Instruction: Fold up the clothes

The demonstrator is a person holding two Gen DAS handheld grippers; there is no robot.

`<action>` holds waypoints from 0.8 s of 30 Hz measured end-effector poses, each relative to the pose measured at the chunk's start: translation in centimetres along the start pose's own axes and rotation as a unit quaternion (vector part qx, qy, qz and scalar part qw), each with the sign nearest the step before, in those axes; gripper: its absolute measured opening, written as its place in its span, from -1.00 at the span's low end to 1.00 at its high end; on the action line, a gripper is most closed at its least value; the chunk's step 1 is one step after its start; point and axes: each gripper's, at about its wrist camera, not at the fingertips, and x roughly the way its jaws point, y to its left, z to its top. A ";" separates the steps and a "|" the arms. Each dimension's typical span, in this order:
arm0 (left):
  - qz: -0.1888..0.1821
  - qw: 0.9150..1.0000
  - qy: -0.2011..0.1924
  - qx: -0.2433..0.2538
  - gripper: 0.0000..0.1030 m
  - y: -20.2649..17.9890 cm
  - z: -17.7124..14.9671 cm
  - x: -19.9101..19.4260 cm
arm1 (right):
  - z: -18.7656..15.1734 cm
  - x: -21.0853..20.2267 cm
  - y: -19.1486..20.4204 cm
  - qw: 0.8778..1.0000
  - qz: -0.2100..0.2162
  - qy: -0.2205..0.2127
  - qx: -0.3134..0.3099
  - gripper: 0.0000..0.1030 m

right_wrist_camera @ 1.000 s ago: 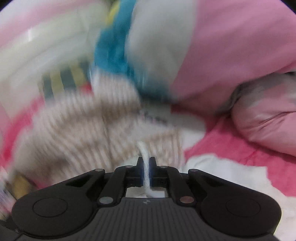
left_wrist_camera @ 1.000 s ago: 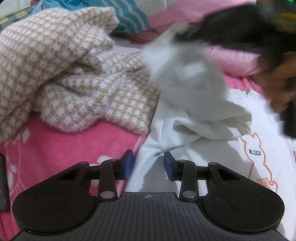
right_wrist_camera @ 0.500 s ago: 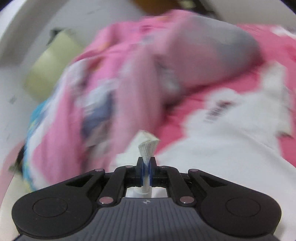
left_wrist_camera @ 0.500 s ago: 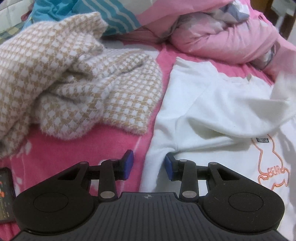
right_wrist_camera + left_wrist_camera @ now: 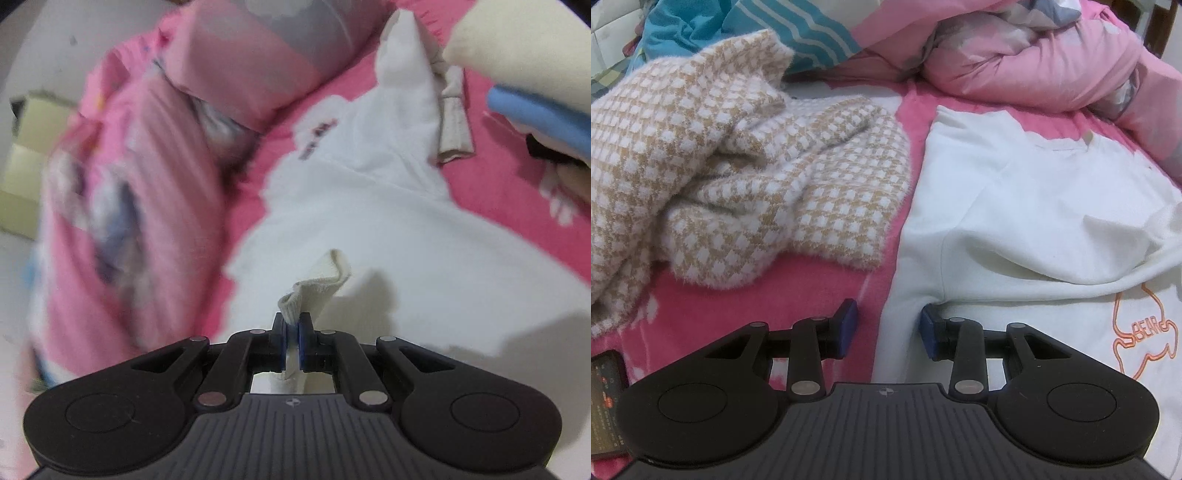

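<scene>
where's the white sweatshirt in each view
Left wrist: white sweatshirt fills the right half, spread flat, its edge between the open left gripper.
Right wrist: centre and right, its cuff pinched in the right gripper.
Shared landmark: the pink quilt beyond it.

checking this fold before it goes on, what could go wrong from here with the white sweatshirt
1. The right hand-held gripper pinches only a thin bit of ribbed cuff; it could slip out mid-fold.
2. The left hand-held gripper is open at the white sweatshirt edge, so the body may drag.
3. The checked sweater lies close and could snag.
</scene>
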 end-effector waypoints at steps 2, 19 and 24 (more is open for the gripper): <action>0.002 1.000 0.000 0.003 -0.30 -0.1 0.0 0.0 | -0.8 -1.9 0.6 1.000 0.004 -0.003 -0.003 -0.90; -0.016 0.999 -0.020 -0.028 -0.30 0.9 -0.7 -0.3 | -4.8 0.2 18.1 0.959 0.241 0.109 -0.102 -0.90; -0.042 0.996 -0.030 -0.070 -0.30 2.4 -1.1 -0.7 | -8.6 3.8 28.9 0.907 0.346 0.139 -0.193 -0.90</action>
